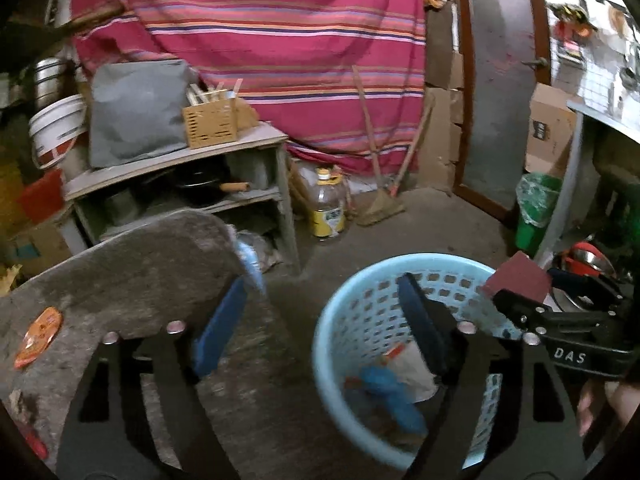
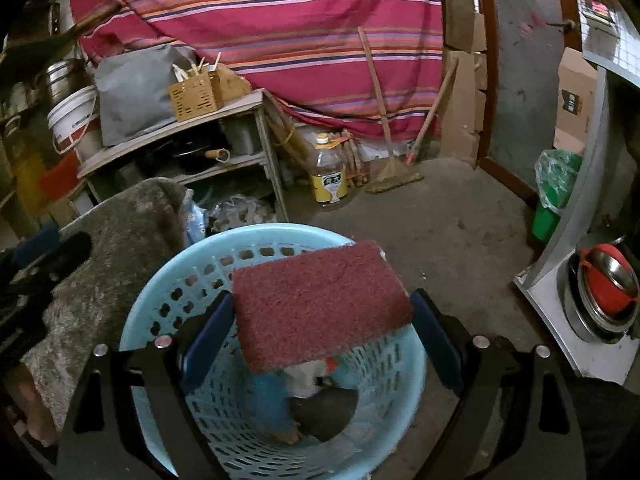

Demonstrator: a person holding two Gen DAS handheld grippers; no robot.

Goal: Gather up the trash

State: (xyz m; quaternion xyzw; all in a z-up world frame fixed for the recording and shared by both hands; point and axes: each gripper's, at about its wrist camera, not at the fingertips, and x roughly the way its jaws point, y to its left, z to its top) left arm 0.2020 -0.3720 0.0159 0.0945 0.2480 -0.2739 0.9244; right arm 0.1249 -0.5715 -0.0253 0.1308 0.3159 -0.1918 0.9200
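My right gripper [image 2: 322, 320] is shut on a dark red scouring pad [image 2: 320, 300] and holds it over the light blue perforated basket [image 2: 160, 292]. The pad also shows in the left wrist view [image 1: 516, 278], above the basket's [image 1: 360, 300] far right rim. Blue and white scraps [image 2: 272, 396] lie in the basket's bottom. My left gripper [image 1: 320, 320] is open and empty, between the basket and a worn grey table top [image 1: 132, 276]. An orange wrapper [image 1: 40, 336] lies on that table at the left.
A grey shelf unit [image 1: 180, 160] with a pan and wooden box stands behind the table. A yellow-labelled plastic jug [image 1: 328, 204] and a broom [image 1: 380, 204] stand by the striped cloth. A green lined bin [image 1: 534, 208] stands at the right by a white cabinet.
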